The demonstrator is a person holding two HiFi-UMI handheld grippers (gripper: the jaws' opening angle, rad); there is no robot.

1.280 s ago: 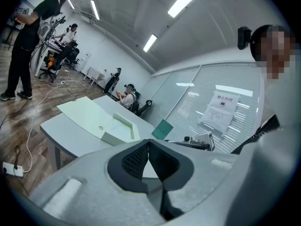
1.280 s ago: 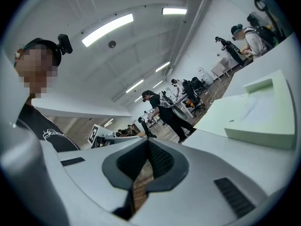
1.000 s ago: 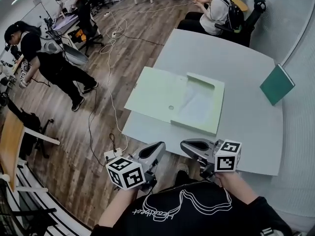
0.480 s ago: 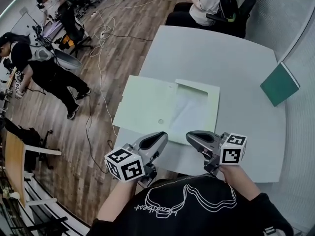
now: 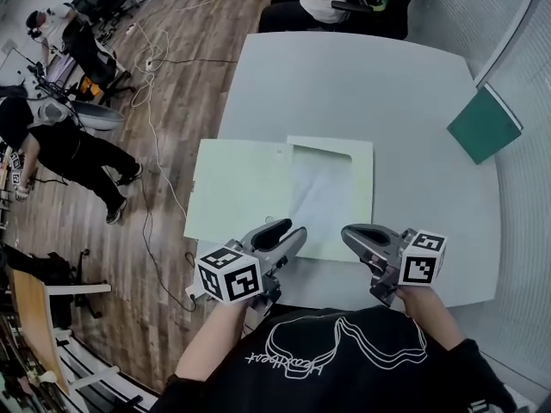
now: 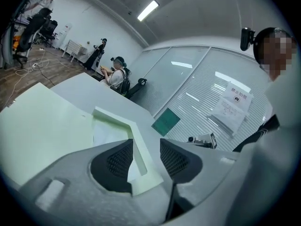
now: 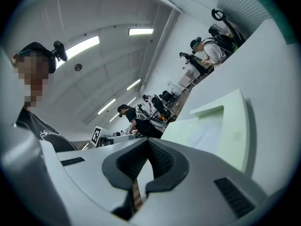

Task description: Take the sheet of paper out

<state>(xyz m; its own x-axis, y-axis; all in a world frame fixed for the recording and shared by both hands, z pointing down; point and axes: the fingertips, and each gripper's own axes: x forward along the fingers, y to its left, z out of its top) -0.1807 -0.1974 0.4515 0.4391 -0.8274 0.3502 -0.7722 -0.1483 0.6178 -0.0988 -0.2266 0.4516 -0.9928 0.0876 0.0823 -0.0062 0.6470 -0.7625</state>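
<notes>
**Approach step: both tools at the folder, sheet not yet touched**

The folder (image 5: pixel 241 196) lies open and flat mid-bench, w/ the sheet of paper (image 5: pixel 323 192) tucked in its pocket (image 5: pixel 362 198) on the 3 o'clock half. The pale sheet shows through the pocket's cut-out, its top end toward 12 o'clock. The bench (image 5: pixel 387 93) is otherwise bare except for a green book (image 5: pixel 484 126) at approx. 2 o'clock from the folder, well apart.

Step in hand, as I judge it: the reach-in, nothing gripped yet.

- The left hand-held gripper (image 5: pixel 291 233) hangs over the folder's 6 o'clock edge, tips aimed toward 1 o'clock and tilted down. Its jaws have just been opening and stand well apart, w/ nothing between the pads (the pocket corner shows through the gap, but beyond it).
- The right hand-held gripper (image 5: pixel 355 233) sits near the pocket's 6 o'clock edge, roughly level. Its own view shows the jaws closed together on nothing.

Next move prob. calls for:
1. 1 tool pinning the pocket or cover so the folder doesn't slide.
2. The other pinching only the exposed paper at the cut-out, not the pocket card.
3. A shallow pull toward 12 o'clock, along the pocket's open side.

The paper is thin and limp, so the jaws will need to come in low and almost flat.
</notes>
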